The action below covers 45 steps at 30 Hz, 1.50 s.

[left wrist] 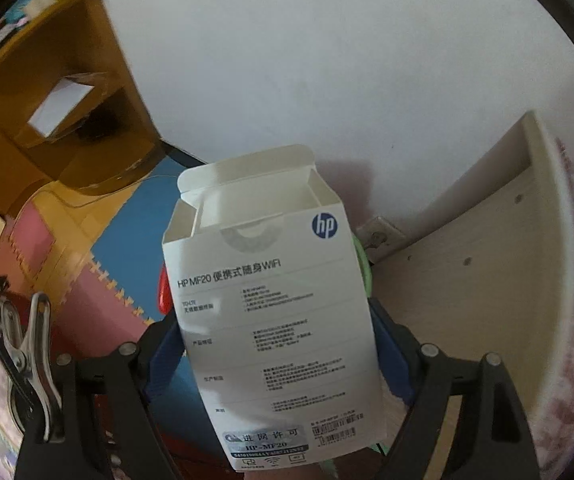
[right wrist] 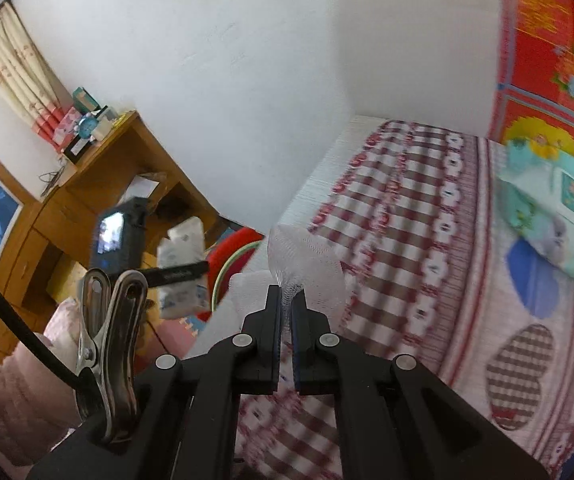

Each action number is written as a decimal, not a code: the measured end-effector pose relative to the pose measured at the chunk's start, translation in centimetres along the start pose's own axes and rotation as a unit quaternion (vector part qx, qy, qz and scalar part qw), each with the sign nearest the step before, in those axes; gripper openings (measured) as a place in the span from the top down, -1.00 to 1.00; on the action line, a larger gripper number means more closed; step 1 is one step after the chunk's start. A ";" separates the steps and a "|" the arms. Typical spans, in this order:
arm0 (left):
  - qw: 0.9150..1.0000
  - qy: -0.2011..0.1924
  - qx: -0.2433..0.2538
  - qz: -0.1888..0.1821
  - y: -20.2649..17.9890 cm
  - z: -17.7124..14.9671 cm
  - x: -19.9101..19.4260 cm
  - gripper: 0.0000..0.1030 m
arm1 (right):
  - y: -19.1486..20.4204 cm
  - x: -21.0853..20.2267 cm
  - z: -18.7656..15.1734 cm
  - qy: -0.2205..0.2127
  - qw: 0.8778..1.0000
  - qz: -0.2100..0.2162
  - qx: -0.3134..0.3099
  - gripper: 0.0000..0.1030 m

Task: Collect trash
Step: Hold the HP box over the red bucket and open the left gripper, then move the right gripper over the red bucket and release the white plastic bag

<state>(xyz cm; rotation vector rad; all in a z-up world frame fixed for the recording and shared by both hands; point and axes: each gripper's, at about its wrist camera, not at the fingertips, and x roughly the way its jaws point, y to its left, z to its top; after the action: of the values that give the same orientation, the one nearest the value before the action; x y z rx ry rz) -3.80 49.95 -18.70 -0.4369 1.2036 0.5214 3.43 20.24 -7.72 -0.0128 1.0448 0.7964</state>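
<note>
Cardboard HP box (left wrist: 275, 312), empty, light, crushable, was clamped by left tongs (left wrist: 275, 360) at lower side walls, above floor. Right tongs (right wrist: 285, 308) clenched on soft white foam netting (right wrist: 303, 264), over bed (right wrist: 467, 280).

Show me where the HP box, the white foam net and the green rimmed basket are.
HP box (left wrist: 275, 320): left wrist view, middle of its printed face.
White foam net (right wrist: 301, 252): right wrist view, its mesh body.
Green rimmed basket (right wrist: 227, 270): right wrist view, its rim.

Open floor mat (left wrist: 127, 232) left of centre, passable. Wooden desk (left wrist: 47, 120) blocks far left. Pale board panel (left wrist: 487, 240) walls off right. Red bin (left wrist: 163, 288) stands near centre, wall behind.
</note>
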 end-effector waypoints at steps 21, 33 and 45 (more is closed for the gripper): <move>0.995 0.088 0.023 -0.038 0.5 -0.9 21.0 -0.68 | 4.7 5.3 2.5 0.022 1.000 -0.015 0.004 0.90; 0.992 0.113 0.031 -0.044 0.5 -0.9 25.8 -0.68 | 5.4 6.6 2.4 0.037 0.999 -0.020 0.008 0.90; 0.994 0.104 0.021 -0.040 2.1 -0.4 25.2 -0.83 | 7.0 8.1 2.6 0.041 0.999 -0.013 -0.002 0.90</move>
<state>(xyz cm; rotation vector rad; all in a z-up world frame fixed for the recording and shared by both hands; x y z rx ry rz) 1.38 55.15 -42.87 -0.5111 1.3887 0.3880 3.35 30.96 -10.20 -0.0630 1.1186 0.7799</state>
